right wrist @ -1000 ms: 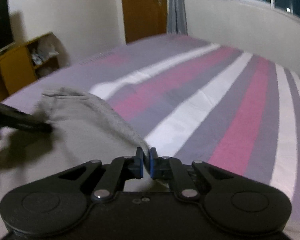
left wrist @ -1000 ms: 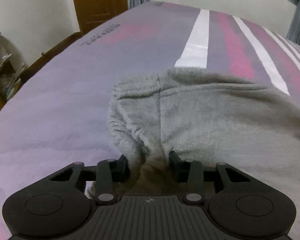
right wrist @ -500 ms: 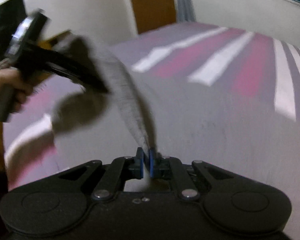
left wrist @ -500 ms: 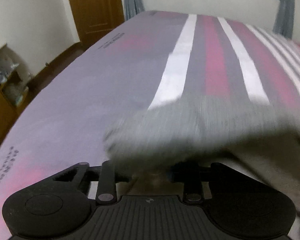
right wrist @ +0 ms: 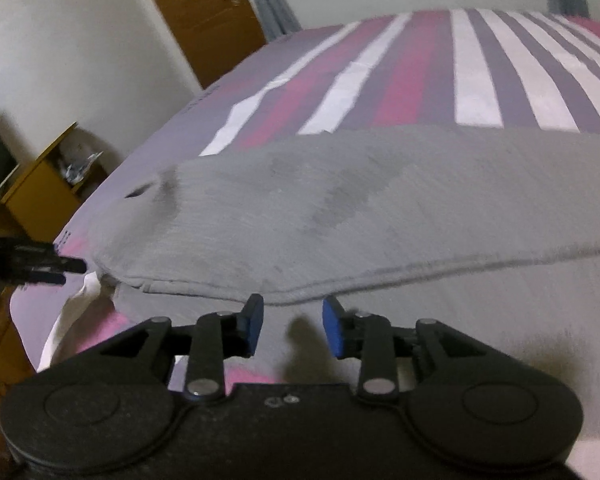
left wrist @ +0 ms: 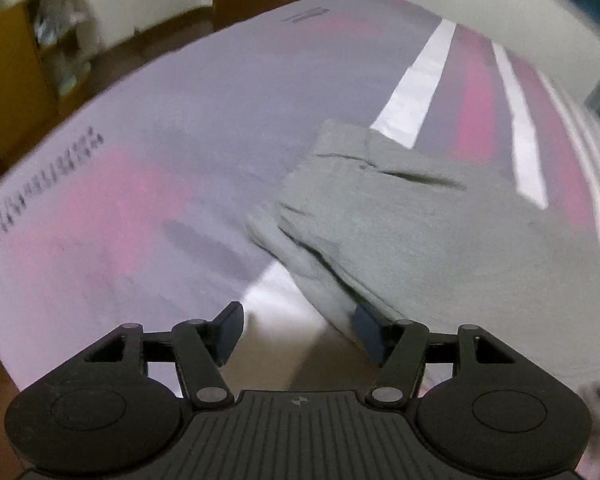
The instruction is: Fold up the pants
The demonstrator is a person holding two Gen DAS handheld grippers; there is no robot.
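Note:
The grey pants [left wrist: 412,224] lie folded over on the striped bed, the upper layer resting on the lower one [right wrist: 340,208]. My left gripper [left wrist: 300,332] is open and empty, its right finger just under the near left corner of the fold. My right gripper [right wrist: 292,322] is open and empty, just in front of the folded near edge of the pants. The left gripper [right wrist: 60,270] also shows in the right wrist view, at the left corner of the pants.
The bed sheet [right wrist: 412,72] has pink, white and purple stripes. A yellow shelf unit [right wrist: 44,184] stands left of the bed, and a brown door [right wrist: 196,12] behind it. The bed's left edge [left wrist: 60,128] runs close to the pants.
Both grippers carried the pants' edge over and laid it down as a fold, then let go. Both were shut on the cloth before and now stand open.

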